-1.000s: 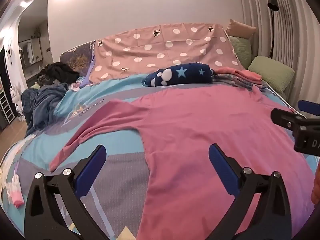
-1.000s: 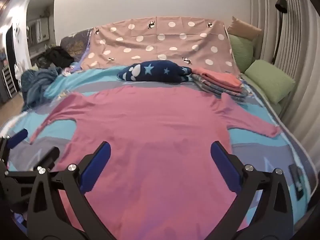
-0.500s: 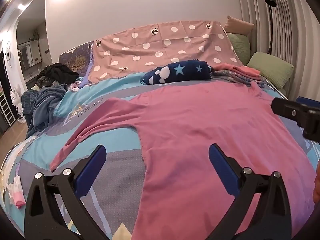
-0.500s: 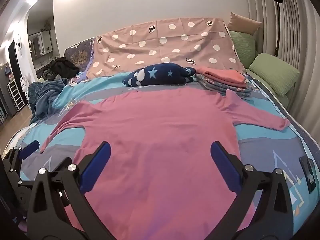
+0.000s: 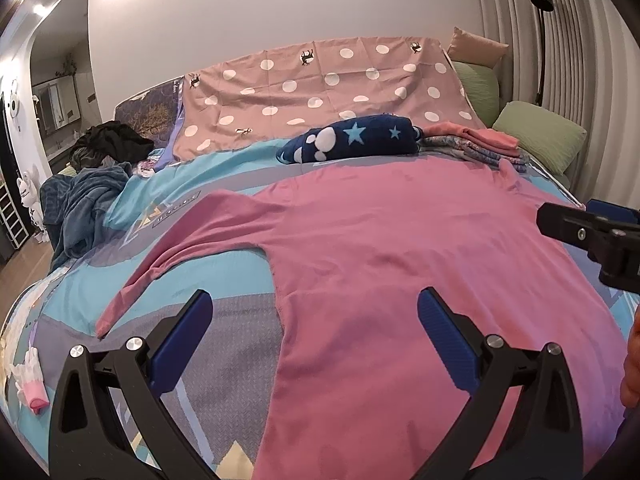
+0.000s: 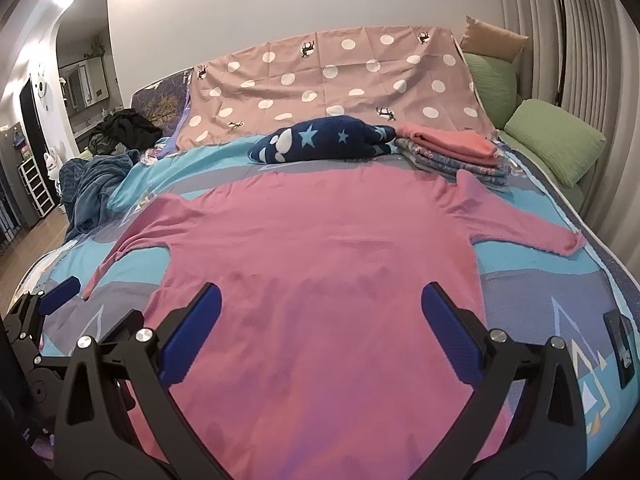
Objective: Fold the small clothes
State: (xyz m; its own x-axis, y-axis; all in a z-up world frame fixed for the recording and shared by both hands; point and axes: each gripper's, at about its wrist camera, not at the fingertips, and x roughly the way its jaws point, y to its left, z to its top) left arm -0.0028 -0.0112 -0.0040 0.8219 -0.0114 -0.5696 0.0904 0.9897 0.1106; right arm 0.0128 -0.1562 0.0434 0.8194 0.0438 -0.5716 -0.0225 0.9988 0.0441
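The left gripper hangs low over the near end of the bed, its fingers spread wide and holding nothing; the left finger is above bare bedspread, the right one above the pink shirt. The right gripper hangs beside it, fingers likewise released, both above the shirt's lower body.

The pink shirt lies flat, spread across the middle of the bed with its hem toward the grippers. Left of the shirt, its left sleeve runs out over open bedspread, with a small pink-and-white sock well beyond it near the bed's edge. Behind the shirt's collar sits a navy star-print bundle, and just right of that a stack of folded clothes. The right sleeve reaches almost to the bed's right edge.
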